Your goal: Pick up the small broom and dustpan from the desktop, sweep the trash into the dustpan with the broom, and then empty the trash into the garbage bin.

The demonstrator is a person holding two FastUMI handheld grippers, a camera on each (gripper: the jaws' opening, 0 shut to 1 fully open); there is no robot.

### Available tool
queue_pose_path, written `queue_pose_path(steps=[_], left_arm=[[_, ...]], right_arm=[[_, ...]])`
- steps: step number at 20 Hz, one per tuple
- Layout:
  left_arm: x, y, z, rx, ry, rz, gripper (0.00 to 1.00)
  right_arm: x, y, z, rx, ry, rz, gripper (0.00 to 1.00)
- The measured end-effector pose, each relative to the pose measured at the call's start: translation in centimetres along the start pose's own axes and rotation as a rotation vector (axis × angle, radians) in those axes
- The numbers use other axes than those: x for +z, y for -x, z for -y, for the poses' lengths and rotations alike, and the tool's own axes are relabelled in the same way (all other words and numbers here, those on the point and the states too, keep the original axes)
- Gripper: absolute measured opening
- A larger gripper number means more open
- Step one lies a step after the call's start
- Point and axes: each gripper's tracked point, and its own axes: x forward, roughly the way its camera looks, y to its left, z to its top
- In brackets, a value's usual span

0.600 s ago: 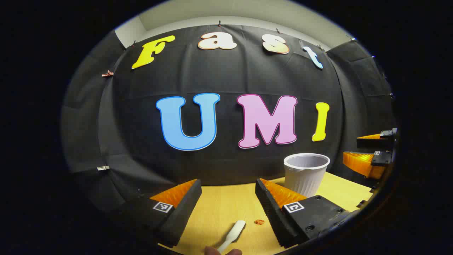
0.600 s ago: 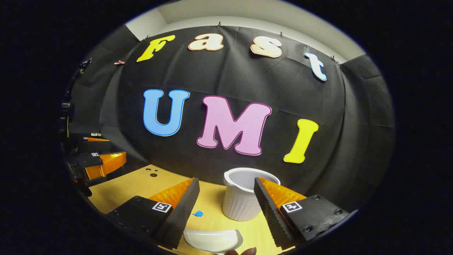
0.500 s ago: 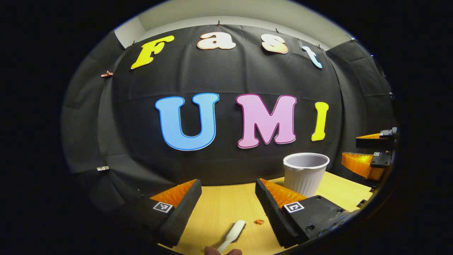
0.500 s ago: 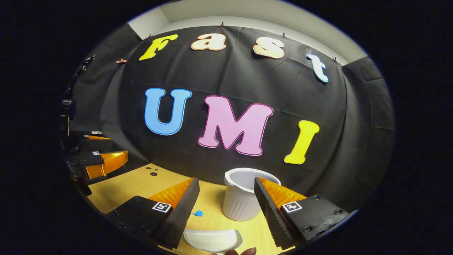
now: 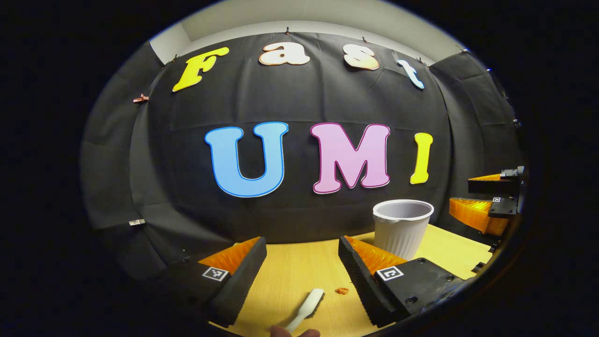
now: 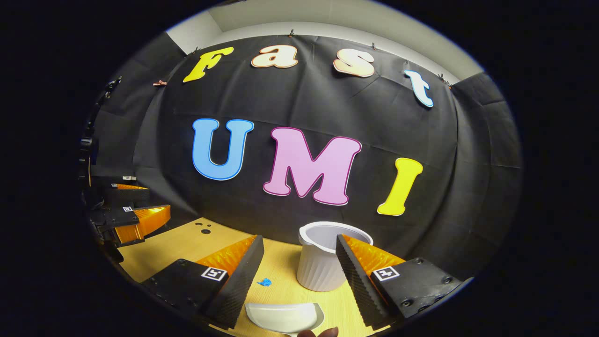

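1. You held your left gripper (image 5: pixel 302 269) with its jaws spread wide and nothing between them, low over the table (image 5: pixel 290 271).
2. The small broom (image 5: pixel 306 306) lay flat on the wood just below that gap, its head pointing away from you and its handle running back toward the bottom edge of the left gripper view, where a fingertip (image 5: pixel 295 332) showed.
3. An orange scrap (image 5: pixel 341 290) sat just beside the broom head, near the inner face of your right-hand finger.
4. Your right gripper (image 6: pixel 299 269) was parted too, gripping nothing, and the white dustpan (image 6: pixel 284 318) rested on the table right under its gap, open mouth facing away.
5. A blue scrap (image 6: pixel 265 282) lay ahead of the dustpan, and the white ribbed bin (image 6: pixel 325 262) stood upright farther on, partly behind your right-hand finger.
6. My read: you were at the pick-up, with neither tool gripped yet.
7. To do it well, you needed to drop each gripper straight down so the fingers straddled the handle, not the head or the pan.
8. You needed to close on the broom handle squarely, since it looked thin and could twist.
9. You needed to keep the left fingers off the orange scrap, or it could be knocked away from the dustpan.
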Motion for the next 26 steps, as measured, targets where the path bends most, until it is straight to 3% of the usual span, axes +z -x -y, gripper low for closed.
queue_pose_path(steps=[21, 23, 26], left_arm=[[-0.1, 0.3, -0.2, 0.009, -0.018, -0.015, 0.99], [-0.3, 0.2, -0.2, 0.012, -0.019, -0.022, 0.99], [-0.7, 0.1, -0.3, 0.015, -0.02, -0.039, 0.99]], right_arm=[[-1.1, 0.3, 0.1, 0.02, -0.017, -0.028, 0.97], [-3.0, 0.8, -0.2, 0.069, -0.018, -0.1, 0.97], [-9.7, 3.7, -0.5, 0.174, -0.024, -0.374, 0.97]])
